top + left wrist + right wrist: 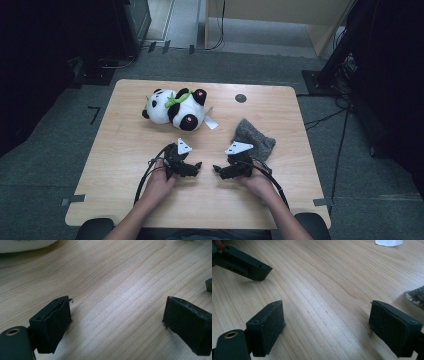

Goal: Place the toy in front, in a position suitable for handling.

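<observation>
- Leftmost, the toy panda (175,109) lies on its side at the far left-centre of the surface (125,165), well apart from both tools; a green ribbon sits at its neck and a white tag (210,122) juts from its right end.
- Judged by its plush look, the panda is light, soft and squashy, not fragile; a grip across a limb or the narrow neck should hold better than one on the round body, which would bulge away.
- Next, the left tool (197,165) rests low over bare wood, its jaws standing wide apart with nothing between them.
- Beside it, the right tool (216,168) faces the left one, jaws likewise wide apart and empty.
- Rightmost, the grey knitted cloth (252,140) lies crumpled just beyond the right tool; it looks limp and light, best pinched at a raised fold or edge.
</observation>
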Tool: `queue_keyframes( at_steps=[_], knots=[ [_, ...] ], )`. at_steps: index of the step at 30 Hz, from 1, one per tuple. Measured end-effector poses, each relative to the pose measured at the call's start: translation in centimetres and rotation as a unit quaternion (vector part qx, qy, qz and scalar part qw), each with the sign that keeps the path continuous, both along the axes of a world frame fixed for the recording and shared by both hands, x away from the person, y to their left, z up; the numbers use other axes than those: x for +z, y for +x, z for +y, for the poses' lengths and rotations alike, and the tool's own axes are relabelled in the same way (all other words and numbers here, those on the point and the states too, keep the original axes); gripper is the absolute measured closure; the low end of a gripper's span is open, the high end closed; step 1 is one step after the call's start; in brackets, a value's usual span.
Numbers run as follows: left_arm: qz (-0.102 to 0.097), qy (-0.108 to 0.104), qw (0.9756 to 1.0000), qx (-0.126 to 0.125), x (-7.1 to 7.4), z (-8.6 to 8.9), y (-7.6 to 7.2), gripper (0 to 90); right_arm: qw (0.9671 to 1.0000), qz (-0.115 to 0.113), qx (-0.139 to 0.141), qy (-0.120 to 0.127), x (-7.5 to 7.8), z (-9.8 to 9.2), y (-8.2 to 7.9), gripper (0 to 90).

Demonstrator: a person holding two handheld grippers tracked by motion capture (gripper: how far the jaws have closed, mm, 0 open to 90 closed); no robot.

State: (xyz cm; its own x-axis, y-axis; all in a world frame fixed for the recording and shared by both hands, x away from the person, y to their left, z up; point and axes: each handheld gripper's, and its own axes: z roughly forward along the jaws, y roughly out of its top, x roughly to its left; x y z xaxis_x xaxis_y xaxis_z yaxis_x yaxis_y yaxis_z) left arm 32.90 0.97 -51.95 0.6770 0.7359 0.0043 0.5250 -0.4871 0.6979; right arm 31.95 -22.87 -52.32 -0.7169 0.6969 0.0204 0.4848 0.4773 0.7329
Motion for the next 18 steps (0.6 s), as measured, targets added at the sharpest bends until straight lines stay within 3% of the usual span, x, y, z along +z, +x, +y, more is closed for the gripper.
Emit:
queue_keyframes(
  at_steps=[18],
  knots=[
    [0.0, 0.0, 1.0, 0.0, 0.0, 0.0, 0.0, 7.3, 1.0, -0.001, -0.003, -0.001, -0.03, 0.13, 0.09, 11.3]
  ],
)
